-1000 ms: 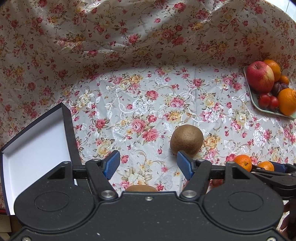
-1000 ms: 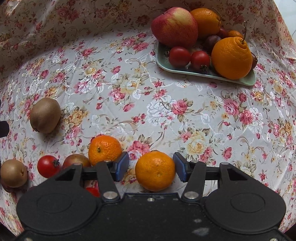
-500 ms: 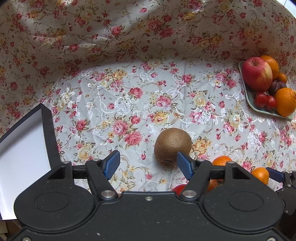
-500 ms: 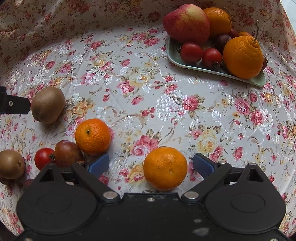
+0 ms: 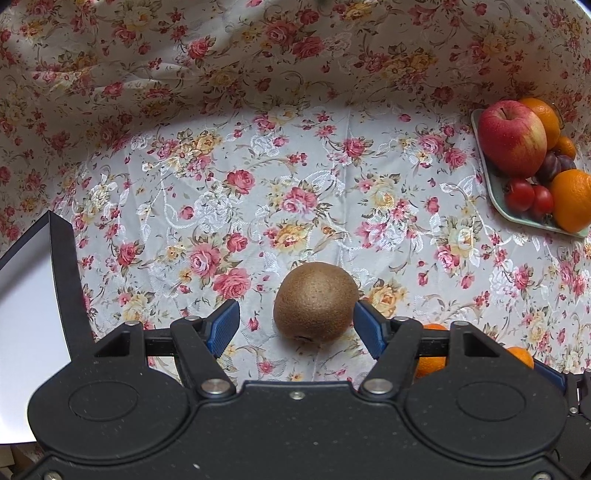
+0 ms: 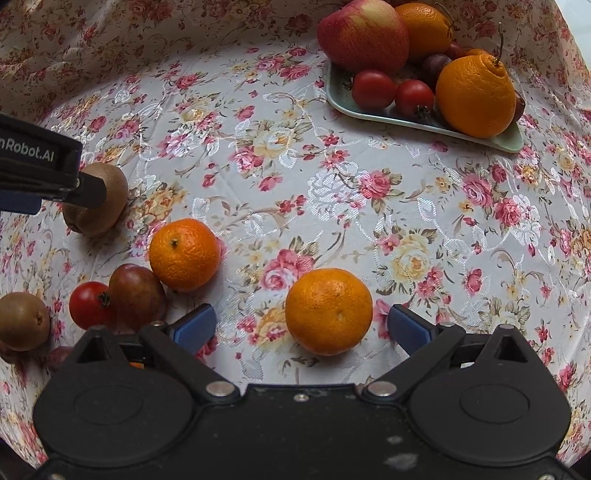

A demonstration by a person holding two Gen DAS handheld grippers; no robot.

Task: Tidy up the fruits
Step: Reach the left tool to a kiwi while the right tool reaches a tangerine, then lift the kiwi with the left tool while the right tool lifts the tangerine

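Observation:
A brown kiwi (image 5: 316,301) lies on the flowered cloth between the blue pads of my left gripper (image 5: 295,326), which is open; the right pad (image 5: 367,328) is almost against it. In the right wrist view an orange (image 6: 328,310) rests on the cloth between the widely spread fingers of my open right gripper (image 6: 301,328), touching neither. A green tray (image 6: 406,119) at the far right holds an apple (image 6: 364,35), oranges, tomatoes and plums. To the left lie another orange (image 6: 183,253), a plum (image 6: 135,295), a tomato (image 6: 88,304) and a second kiwi (image 6: 22,321).
A black box with a white inside (image 5: 62,277) stands at the left edge of the left wrist view. The flowered cloth rises like a wall behind the table. Bare cloth stretches between the loose fruit and the tray (image 5: 496,195).
My right gripper has opened wide and let the orange rest on the cloth. My left gripper has moved forward and to the right, so the kiwi now lies between its fingers.

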